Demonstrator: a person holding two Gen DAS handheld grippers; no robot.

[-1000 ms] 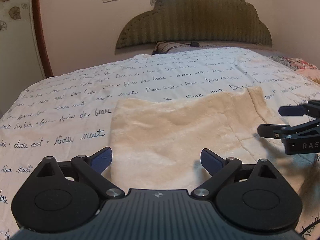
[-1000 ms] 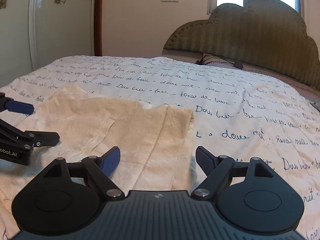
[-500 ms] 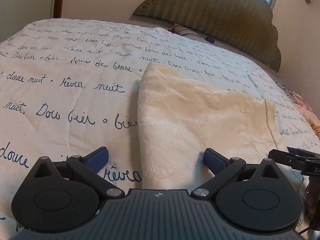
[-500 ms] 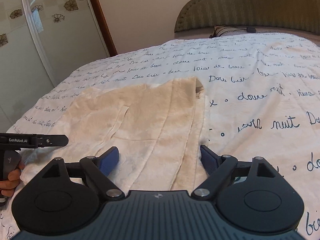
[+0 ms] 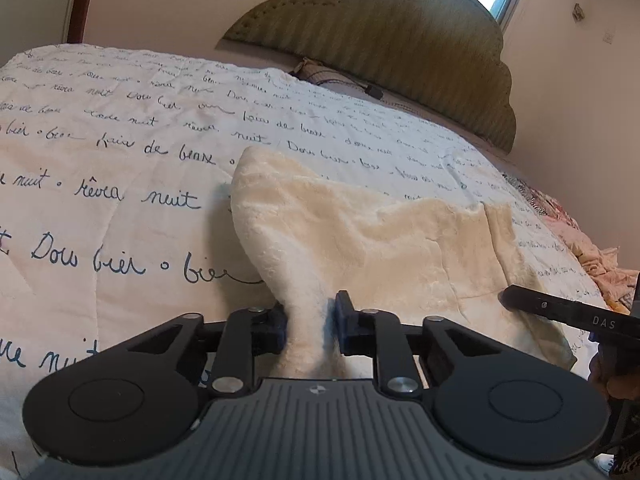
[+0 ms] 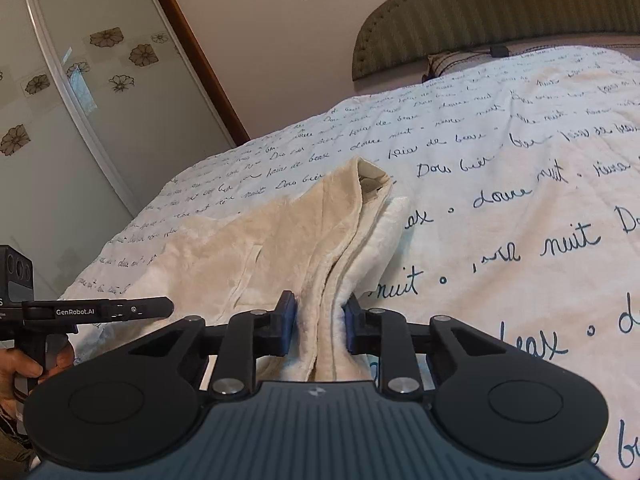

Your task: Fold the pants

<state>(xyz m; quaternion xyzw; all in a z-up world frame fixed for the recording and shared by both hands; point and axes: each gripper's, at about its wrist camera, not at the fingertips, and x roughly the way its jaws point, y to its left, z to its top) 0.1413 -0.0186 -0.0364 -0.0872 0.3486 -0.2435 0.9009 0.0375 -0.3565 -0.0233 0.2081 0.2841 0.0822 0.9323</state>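
Observation:
Cream fleece pants [image 5: 372, 248] lie on the bed, also shown in the right wrist view [image 6: 248, 256]. My left gripper [image 5: 310, 326] is shut on the near left edge of the pants, with fabric bunched between its blue pads. My right gripper [image 6: 319, 326] is shut on the near right edge, pinching several layers. The right gripper shows in the left wrist view [image 5: 568, 312] at the right. The left gripper shows in the right wrist view [image 6: 100, 310] at the left. The pinched edges are lifted slightly off the quilt.
The white quilt with blue script [image 5: 120, 152] covers the bed. A green padded headboard [image 5: 380, 40] and a pillow [image 5: 324, 76] stand at the far end. A mirrored wardrobe door [image 6: 60, 100] is at the left. Crumpled clothes [image 5: 600, 264] lie at the right.
Both grippers went from open above the pants to shut on the near edges. The cameras dropped lower and closer, and the fabric bunched up between the pads.

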